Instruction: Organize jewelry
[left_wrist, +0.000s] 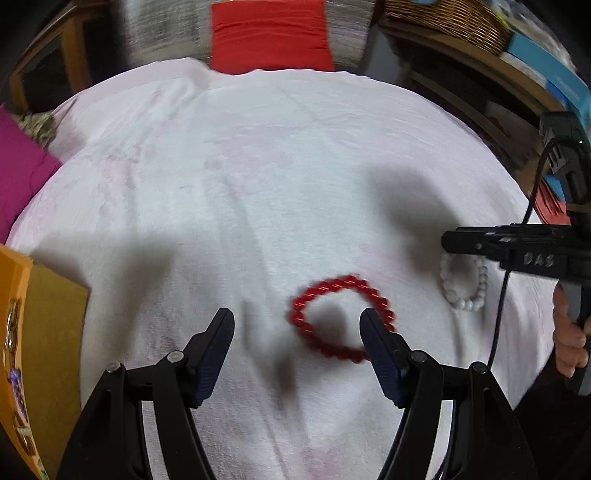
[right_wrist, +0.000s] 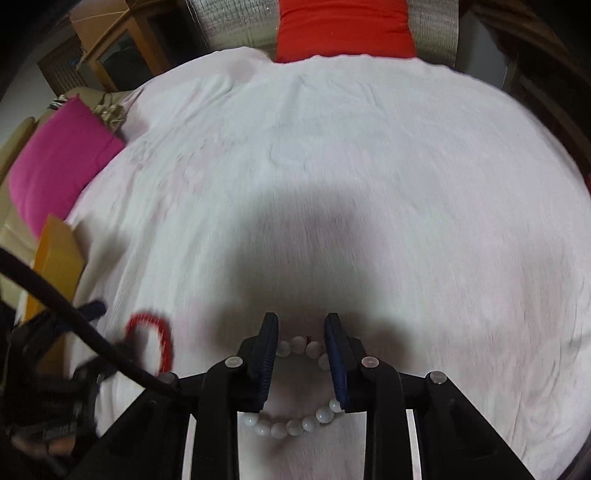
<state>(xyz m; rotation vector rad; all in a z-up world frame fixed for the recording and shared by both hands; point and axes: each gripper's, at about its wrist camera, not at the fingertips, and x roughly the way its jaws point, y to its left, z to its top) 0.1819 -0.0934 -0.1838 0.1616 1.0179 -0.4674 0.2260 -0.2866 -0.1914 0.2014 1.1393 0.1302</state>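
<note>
Right gripper (right_wrist: 301, 321) narrowly parted astride white bead bracelet (right_wrist: 291, 424), grip unclear, left gripper (left_wrist: 297, 317) wide, empty.

Red bracelet (left_wrist: 341, 317) motion-blurred, partly behind left gripper (left_wrist: 297, 319) finger; white bracelet (right_wrist: 295, 384) sides hidden by right gripper (right_wrist: 301, 321) pads.

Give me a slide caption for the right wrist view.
Right gripper straddles a white bead bracelet on the white cloth.

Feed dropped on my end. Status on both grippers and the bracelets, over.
Left gripper open, empty, over red bracelet. Right gripper open, astride white bracelet, not clamped. Both bracelets flat on white cloth. Nothing in the way.
</note>
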